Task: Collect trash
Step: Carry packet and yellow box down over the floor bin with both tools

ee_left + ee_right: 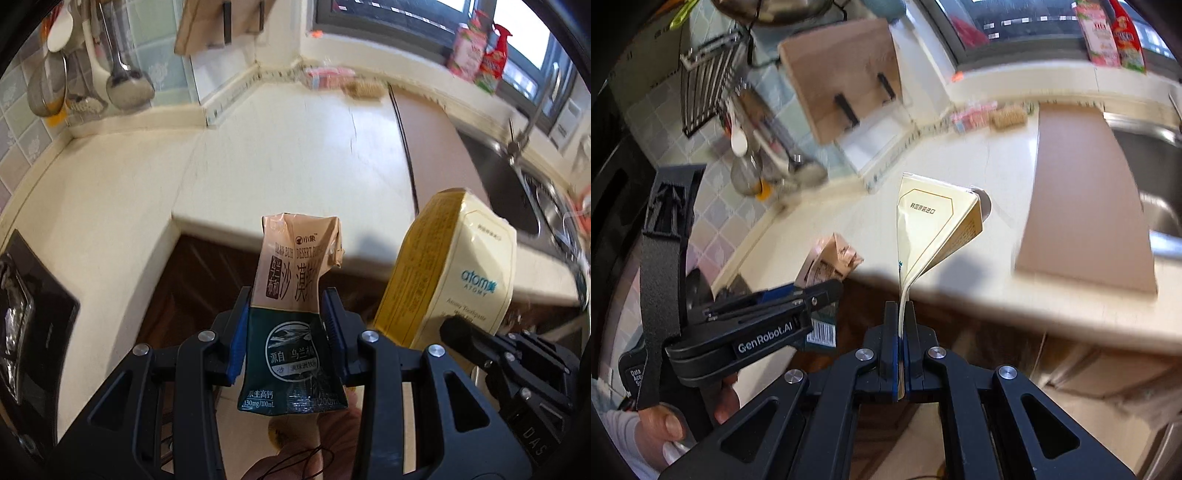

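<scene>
Fingers (334, 325) tight on milk carton (291, 314), toothpaste box (934, 229).

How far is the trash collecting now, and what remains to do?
Done: two pieces are lifted off the counter. In hand: the left gripper clamps a crumpled milk carton, and the right gripper pinches a flattened toothpaste box. Left: neither is dropped yet, and no bin shows in either view. A pink packet still lies by the wall.
</scene>
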Motion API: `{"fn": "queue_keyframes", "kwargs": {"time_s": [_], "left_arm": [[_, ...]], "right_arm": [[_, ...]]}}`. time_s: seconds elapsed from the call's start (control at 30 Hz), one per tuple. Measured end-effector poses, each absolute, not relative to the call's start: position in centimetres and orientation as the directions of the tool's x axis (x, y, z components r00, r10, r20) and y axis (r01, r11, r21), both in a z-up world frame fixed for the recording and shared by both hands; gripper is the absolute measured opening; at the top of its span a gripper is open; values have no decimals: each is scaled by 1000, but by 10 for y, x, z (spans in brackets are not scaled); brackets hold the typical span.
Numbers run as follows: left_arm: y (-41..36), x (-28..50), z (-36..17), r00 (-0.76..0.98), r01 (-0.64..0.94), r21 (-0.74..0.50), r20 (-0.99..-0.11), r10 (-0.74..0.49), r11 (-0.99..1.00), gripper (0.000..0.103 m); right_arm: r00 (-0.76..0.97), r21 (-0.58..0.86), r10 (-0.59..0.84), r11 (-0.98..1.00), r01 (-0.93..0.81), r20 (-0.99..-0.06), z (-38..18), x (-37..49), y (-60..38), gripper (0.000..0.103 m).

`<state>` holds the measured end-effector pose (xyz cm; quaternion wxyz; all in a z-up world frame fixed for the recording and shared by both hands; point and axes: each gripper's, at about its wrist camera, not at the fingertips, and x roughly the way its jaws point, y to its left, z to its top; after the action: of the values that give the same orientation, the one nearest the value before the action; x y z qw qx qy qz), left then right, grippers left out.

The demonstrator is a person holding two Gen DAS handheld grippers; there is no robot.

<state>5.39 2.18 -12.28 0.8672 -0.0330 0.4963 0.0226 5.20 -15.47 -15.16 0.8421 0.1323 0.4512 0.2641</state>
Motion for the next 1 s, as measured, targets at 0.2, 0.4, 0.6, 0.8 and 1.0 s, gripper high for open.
{"fn": "queue_keyframes", "kwargs": {"time_s": [0.2,0.4,0.6,0.8,1.0], "left_arm": [[26,25,-183,424,-41,-66,-905,-43,997,34],[37,12,-268,337,-59,-109,-938,-83,992,34],[42,15,-366,260,-102,-143,-959,-113,984,35],[41,24,-467,218,-114,-135,-970,-108,984,35],[42,38,-556,169,-122,-140,-978,-119,983,36]], "right_arm": [[344,440,534,840,-316,-772,-208,11,-144,2],[209,454,505,856,-250,-837,-290,3,-138,2],[93,441,468,871,-217,-879,-402,5,-129,2],[11,436,448,875,-210,-894,-518,11,-119,2],[-35,413,416,886,-208,-909,-619,29,-109,2]]}}
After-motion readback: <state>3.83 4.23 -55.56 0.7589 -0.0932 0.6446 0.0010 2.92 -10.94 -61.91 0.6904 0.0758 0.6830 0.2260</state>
